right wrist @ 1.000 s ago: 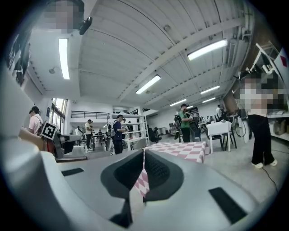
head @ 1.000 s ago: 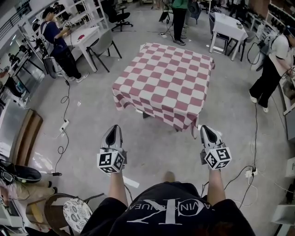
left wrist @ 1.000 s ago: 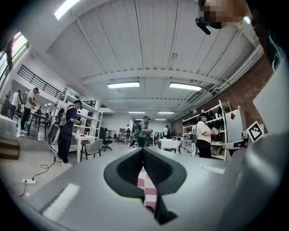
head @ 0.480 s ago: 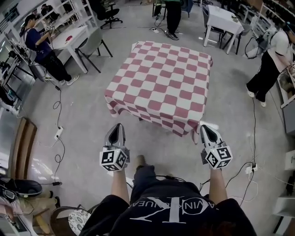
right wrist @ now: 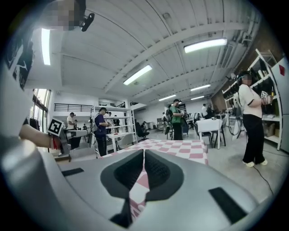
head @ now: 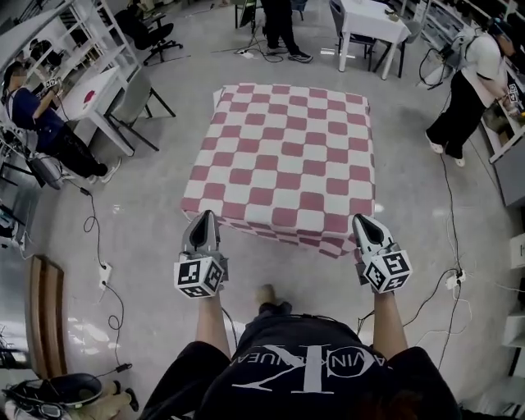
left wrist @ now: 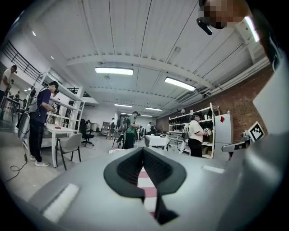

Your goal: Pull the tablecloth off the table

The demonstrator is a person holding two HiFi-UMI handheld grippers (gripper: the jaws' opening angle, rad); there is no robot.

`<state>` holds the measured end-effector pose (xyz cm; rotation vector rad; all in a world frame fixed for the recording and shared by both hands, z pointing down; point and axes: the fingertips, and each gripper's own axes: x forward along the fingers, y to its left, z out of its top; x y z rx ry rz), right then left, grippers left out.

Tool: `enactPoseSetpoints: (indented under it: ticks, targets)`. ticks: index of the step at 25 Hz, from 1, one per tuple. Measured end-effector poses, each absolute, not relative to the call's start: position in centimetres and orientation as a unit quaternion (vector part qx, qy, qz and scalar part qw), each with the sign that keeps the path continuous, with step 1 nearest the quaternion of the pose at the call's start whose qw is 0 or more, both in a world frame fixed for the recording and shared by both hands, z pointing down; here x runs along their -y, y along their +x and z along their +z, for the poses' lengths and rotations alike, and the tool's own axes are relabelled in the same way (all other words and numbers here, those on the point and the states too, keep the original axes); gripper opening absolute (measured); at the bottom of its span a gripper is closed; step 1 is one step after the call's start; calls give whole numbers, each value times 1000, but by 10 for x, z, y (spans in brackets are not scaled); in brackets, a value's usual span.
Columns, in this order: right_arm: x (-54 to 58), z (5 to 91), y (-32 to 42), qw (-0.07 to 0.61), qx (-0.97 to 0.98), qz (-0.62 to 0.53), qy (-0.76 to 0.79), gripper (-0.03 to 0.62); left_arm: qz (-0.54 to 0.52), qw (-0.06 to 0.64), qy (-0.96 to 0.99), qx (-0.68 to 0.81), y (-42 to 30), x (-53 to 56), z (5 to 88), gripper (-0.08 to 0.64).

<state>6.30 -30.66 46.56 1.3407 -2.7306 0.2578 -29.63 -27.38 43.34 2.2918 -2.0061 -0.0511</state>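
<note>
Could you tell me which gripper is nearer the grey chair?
Left. The left gripper is by the tablecloth's near left corner, on the grey chair's side; the right gripper is by its near right corner.

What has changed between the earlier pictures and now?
The person walked forward: the left gripper and the right gripper have come up to the near edge of the tablecloth. Both stayed shut, holding nothing; the tablecloth stayed spread out as before.

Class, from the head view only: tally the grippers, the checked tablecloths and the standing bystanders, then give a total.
Grippers: 2 (left gripper, right gripper)
Checked tablecloth: 1
Standing bystanders: 3 (left bystander, far bystander, right bystander)
Total: 6
</note>
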Motion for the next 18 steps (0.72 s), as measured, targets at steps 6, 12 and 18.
enactPoseSetpoints:
  ticks: [6, 12, 18]
  targets:
    - [331, 472, 24, 63, 881, 83, 462, 14, -15, 53, 770, 636, -334, 321, 440, 11]
    - [351, 478, 0, 65, 864, 90, 491, 14, -13, 65, 789, 610, -357, 365, 455, 11]
    - [367, 483, -4, 63, 842, 96, 527, 14, -6, 64, 814, 577, -360, 404, 460, 11]
